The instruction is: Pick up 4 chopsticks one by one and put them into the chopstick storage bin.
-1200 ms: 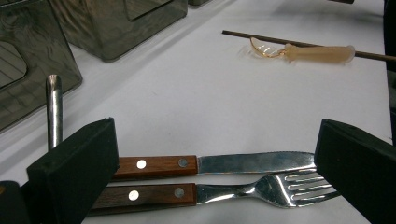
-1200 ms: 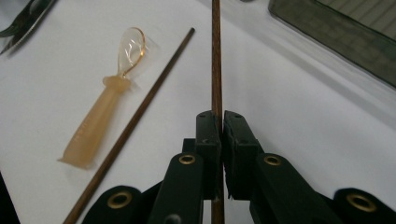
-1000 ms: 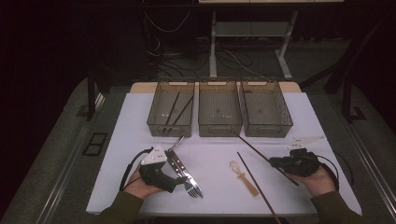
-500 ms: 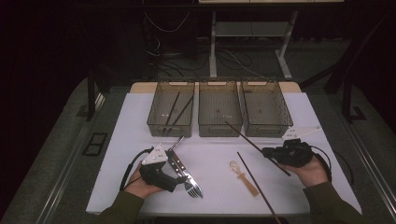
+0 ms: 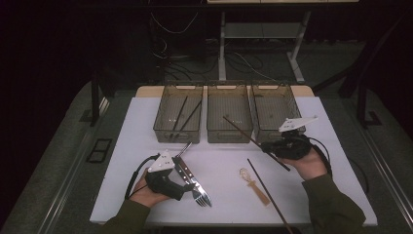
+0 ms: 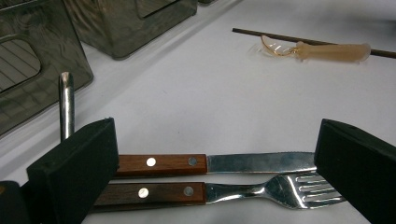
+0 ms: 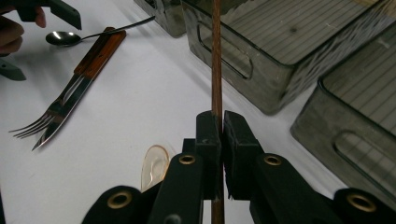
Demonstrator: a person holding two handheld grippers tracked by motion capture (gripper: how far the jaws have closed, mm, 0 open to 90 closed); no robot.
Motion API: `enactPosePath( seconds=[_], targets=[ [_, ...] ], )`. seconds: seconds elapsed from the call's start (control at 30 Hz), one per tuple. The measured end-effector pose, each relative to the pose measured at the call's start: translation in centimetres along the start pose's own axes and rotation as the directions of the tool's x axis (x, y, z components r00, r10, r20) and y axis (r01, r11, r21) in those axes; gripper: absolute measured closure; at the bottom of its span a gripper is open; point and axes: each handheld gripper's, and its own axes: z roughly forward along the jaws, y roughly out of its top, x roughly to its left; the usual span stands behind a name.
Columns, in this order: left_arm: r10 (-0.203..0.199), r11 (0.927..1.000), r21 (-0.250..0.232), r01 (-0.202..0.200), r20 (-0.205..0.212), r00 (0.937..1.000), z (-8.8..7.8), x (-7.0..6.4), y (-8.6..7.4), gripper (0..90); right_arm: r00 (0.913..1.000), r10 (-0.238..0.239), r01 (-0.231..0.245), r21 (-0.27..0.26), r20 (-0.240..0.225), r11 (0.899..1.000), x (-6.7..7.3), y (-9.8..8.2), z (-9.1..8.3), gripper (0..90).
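Chopstick (image 5: 253, 141) clamped in right gripper (image 5: 280, 147), mid-carry; next: tip into left bin (image 5: 178, 115) w/ other sticks. Left gripper (image 6: 210, 168) jaws apart, straddling knife (image 6: 210, 163) + fork (image 6: 224, 192).

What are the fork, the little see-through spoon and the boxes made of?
Fork: shiny metal tines that mirror the light, with a reddish-brown handle that looks like wood, held by two pale rivets. Little spoon: probably plastic, clear at the bowl and cloudy amber along the handle. Boxes: likely smoky see-through plastic, since the ribbed floor shows through the walls.
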Motion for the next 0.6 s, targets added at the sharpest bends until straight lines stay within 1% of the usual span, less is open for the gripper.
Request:
enactPosePath(
  seconds=[0.27,0.3,0.33,0.47,0.6],
  targets=[
    [0.001,1.0,0.0,-0.001,-0.005,1.0,0.0,0.0,0.0,0.0,0.9997,-0.018,0.018,0.019,0.014,1.0,0.4,2.7,1.0,85.3],
    [0.01,1.0,0.001,-0.01,-0.006,0.9999,0.0,0.1,0.0,0.0,0.9995,-0.026,0.025,0.021,0.017,0.999,0.4,3.1,1.2,85.3],
    [0.005,1.0,0.0,-0.005,-0.006,1.0,0.0,0.1,0.0,0.0,0.9995,-0.027,0.027,0.023,0.019,0.999,0.4,3.4,1.3,85.4],
    [0.01,0.9999,0.003,-0.01,-0.005,0.9999,0.0,0.0,0.0,0.0,0.9993,-0.031,0.03,0.023,0.023,0.999,0.5,4.8,2.1,85.3],
    [0.012,0.9999,0.005,-0.012,-0.003,0.9999,0.0,0.0,0.0,0.0,0.9994,-0.022,0.021,0.018,0.028,1.0,0.3,6.2,2.8,85.3]
  ],
)
